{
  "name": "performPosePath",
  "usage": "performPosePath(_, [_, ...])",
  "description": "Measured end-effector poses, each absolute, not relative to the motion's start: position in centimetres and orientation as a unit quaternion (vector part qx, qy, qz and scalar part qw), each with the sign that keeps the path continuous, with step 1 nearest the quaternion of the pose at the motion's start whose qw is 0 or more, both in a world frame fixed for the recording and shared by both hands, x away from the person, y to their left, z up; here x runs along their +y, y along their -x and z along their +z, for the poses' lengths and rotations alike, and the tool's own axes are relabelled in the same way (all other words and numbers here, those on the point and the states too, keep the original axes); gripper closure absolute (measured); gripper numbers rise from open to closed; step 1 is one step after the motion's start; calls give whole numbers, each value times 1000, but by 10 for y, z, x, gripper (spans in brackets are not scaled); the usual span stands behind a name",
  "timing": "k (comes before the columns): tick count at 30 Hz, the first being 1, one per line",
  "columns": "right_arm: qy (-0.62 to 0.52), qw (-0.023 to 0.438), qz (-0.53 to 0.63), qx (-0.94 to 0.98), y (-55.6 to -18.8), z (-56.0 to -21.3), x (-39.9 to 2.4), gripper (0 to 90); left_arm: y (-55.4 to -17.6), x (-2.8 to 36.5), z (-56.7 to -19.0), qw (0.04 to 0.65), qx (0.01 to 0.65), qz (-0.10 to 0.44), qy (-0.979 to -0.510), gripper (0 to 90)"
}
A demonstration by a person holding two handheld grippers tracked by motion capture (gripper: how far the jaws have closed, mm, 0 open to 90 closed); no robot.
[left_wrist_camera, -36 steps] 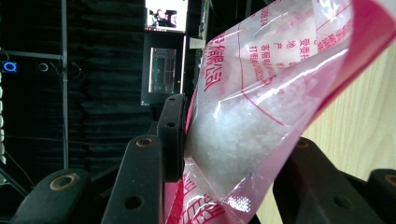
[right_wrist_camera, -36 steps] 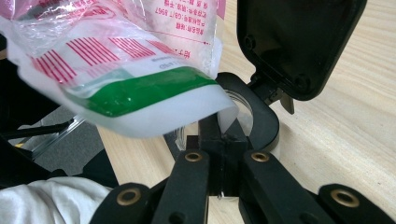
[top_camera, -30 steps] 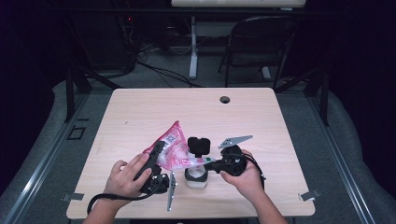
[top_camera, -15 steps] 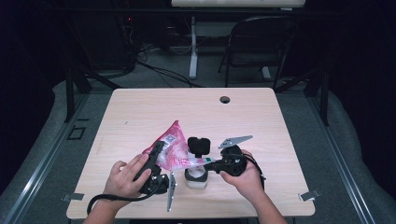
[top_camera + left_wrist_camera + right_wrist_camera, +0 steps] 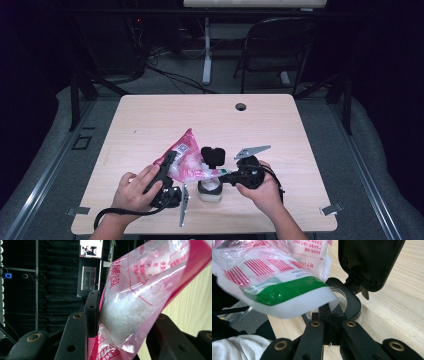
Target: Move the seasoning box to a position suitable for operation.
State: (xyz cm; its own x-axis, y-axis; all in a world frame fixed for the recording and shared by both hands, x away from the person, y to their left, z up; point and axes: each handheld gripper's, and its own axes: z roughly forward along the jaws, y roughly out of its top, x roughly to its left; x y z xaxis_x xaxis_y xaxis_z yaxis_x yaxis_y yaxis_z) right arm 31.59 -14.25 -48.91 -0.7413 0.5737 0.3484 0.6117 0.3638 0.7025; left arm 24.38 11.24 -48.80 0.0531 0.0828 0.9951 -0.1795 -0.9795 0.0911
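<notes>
From the high view, my left claw (image 5: 172, 162) grasps the pink bag (image 5: 184, 159) low on the counter (image 5: 150, 120), tilting its mouth toward the small white jar (image 5: 210, 190) with its black flip lid (image 5: 213, 155) raised; my right claw (image 5: 225, 176) is clenched on the bag's corner just above the jar.

In the left gripper view the bag (image 5: 140, 300) sits between my jaws, white crystals (image 5: 130, 307) slumped inside thin film; it is soft and shapeless, lightish, its weight shifting as the grains run, and the plastic looks slippery, so I judge the filled belly the surest hold.

In the right gripper view my right claw (image 5: 332, 315) pinches the bag's white corner (image 5: 332, 301) over the jar's rim (image 5: 352, 302); the film is flimsy there and could tear or slip free.
</notes>
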Motion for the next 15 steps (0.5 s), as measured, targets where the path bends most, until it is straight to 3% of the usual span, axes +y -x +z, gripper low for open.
performPosePath(15, [359,23,-434,-826,-315,-490,-141,900,-244,113,-487,97,-32,689,-717,645])
